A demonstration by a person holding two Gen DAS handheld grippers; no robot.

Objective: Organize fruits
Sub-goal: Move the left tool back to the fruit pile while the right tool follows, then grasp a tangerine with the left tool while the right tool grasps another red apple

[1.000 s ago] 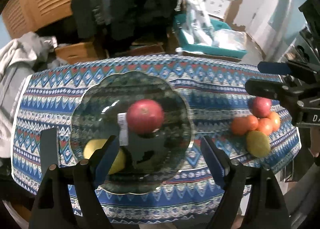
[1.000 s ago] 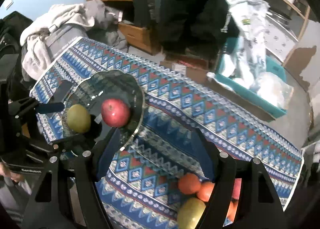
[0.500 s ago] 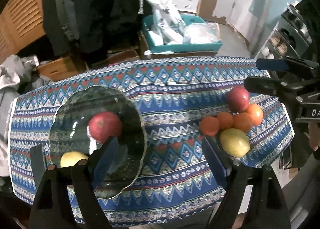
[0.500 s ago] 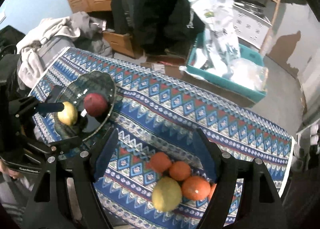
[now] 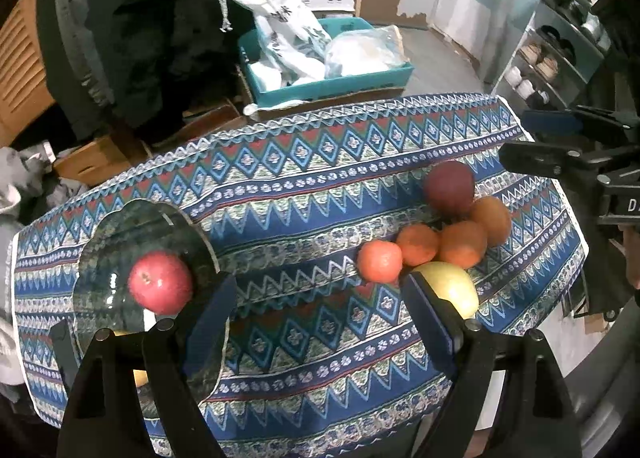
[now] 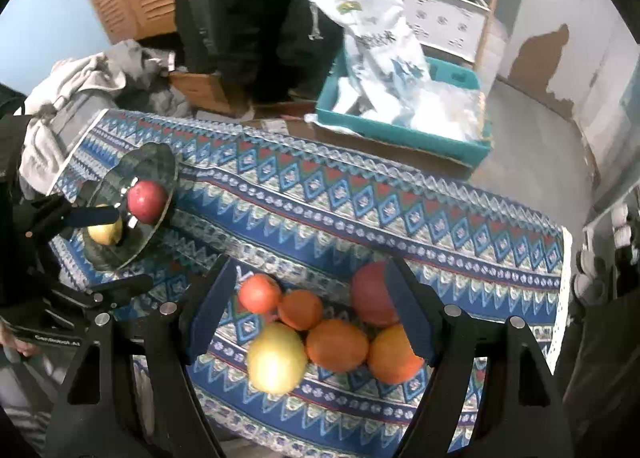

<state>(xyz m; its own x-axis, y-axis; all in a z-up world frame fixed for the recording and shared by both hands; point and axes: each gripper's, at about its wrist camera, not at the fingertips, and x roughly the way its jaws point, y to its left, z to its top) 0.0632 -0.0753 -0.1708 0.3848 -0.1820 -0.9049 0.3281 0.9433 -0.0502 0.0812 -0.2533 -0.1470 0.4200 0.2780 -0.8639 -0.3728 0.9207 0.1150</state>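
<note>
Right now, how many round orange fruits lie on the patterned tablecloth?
4, clustered at the cloth's near right: one leftmost, one beside it, one centre, one rightmost. None seems hidden.

- The yellow fruit (image 5: 138, 376) on the glass plate (image 5: 120, 225) is mostly hidden behind the left gripper's near finger.
- The right finger covers the near-left part of the yellow-green fruit (image 5: 460, 286).
- The right gripper (image 5: 532, 141) is cut off at the right edge.

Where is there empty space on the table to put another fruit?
The widest bare cloth runs between the glass plate and the fruit pile, and along the far edge. It is crowded around the pile. The plate holds a red apple and a yellow fruit.
</note>
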